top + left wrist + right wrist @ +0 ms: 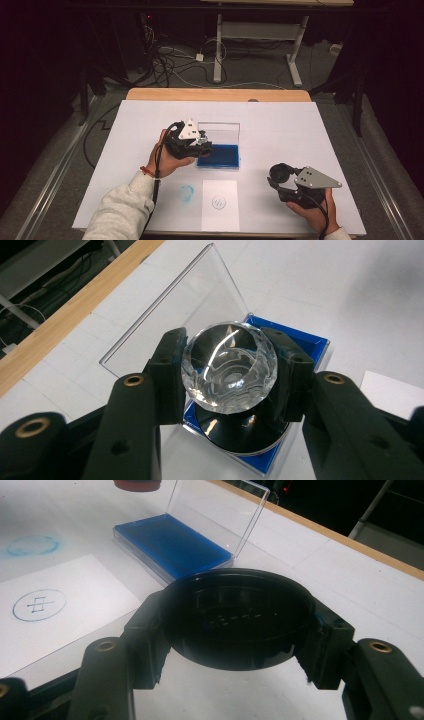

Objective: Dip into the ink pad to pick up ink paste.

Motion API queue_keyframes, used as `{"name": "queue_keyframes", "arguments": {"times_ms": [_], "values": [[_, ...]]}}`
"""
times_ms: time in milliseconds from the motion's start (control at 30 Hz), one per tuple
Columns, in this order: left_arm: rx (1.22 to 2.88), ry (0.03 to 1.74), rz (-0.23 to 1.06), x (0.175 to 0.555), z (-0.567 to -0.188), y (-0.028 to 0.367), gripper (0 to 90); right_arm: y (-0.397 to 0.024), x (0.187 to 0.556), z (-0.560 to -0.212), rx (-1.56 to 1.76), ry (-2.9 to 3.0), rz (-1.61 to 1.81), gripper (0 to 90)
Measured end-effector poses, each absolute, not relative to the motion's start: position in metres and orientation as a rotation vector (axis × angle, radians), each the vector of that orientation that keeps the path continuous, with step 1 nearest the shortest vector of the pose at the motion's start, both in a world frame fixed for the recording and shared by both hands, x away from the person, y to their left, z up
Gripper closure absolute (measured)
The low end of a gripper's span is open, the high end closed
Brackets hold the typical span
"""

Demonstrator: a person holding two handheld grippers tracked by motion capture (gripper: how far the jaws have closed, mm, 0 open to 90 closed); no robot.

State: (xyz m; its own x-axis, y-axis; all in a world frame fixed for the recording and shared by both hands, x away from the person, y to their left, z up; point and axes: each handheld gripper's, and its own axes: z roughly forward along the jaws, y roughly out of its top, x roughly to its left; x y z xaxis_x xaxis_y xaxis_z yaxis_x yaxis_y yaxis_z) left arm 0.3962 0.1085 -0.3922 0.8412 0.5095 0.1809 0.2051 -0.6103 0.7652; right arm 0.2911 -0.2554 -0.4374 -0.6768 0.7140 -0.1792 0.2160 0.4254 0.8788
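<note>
Stamp (229, 369) with its clear faceted knob sits clamped between the jaws of my left gripper (192, 142), black base hanging just above the blue ink pad (219, 156) in its open clear case (220, 131). My right gripper (287, 182) is closed on the black round cap (239, 616) — hollow side up, near the stamped paper (220, 205).
</note>
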Motion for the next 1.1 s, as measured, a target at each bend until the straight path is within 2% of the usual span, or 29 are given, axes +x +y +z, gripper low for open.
{"name": "queue_keyframes", "arguments": {"times_ms": [1100], "values": [[2.171, 0.474, 0.507, 0.368, -0.369, 0.138, 55.0, -0.256, 0.294, -0.436, 0.799, 2.136, 1.231, 38.8]]}}
